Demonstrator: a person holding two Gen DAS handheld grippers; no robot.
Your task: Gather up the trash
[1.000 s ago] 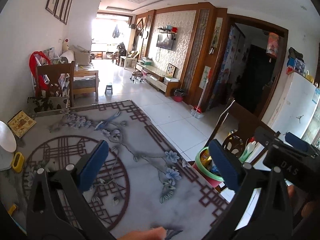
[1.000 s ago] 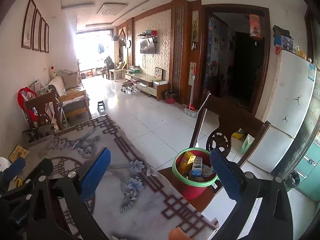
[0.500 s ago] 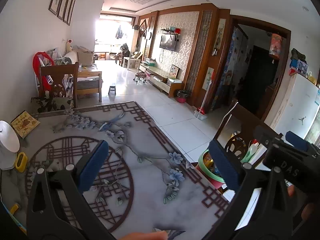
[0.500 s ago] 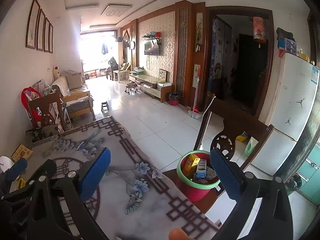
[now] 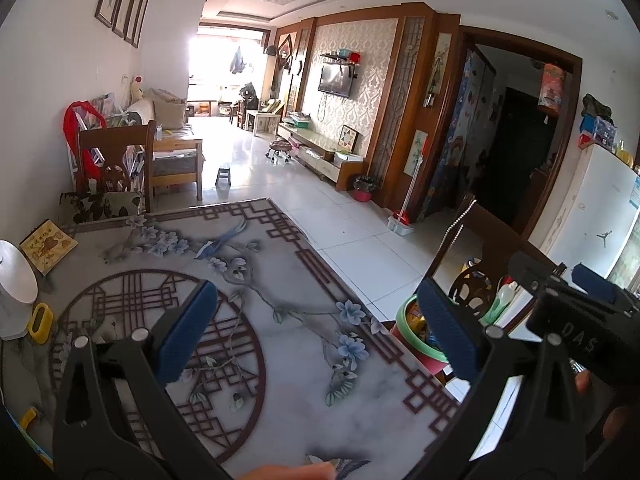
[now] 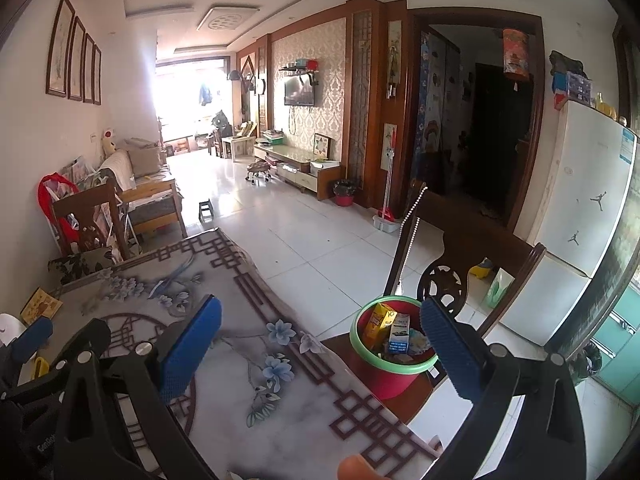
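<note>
Hand-held grippers (image 5: 316,332) (image 6: 320,342) spread wide — bin (image 6: 394,368) past table edge (image 6: 320,344).

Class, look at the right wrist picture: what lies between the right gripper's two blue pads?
In the right wrist view, the right gripper is open; between its pads show the table's patterned edge and the red bin.

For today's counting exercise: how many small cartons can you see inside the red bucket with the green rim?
2. A yellow carton leans at the left of the bucket, and a blue-and-white carton stands beside it on the right. More may lie hidden beneath.

Patterned table (image 5: 280,360) — wooden chair (image 6: 472,264), white fridge (image 6: 580,208) beyond.
</note>
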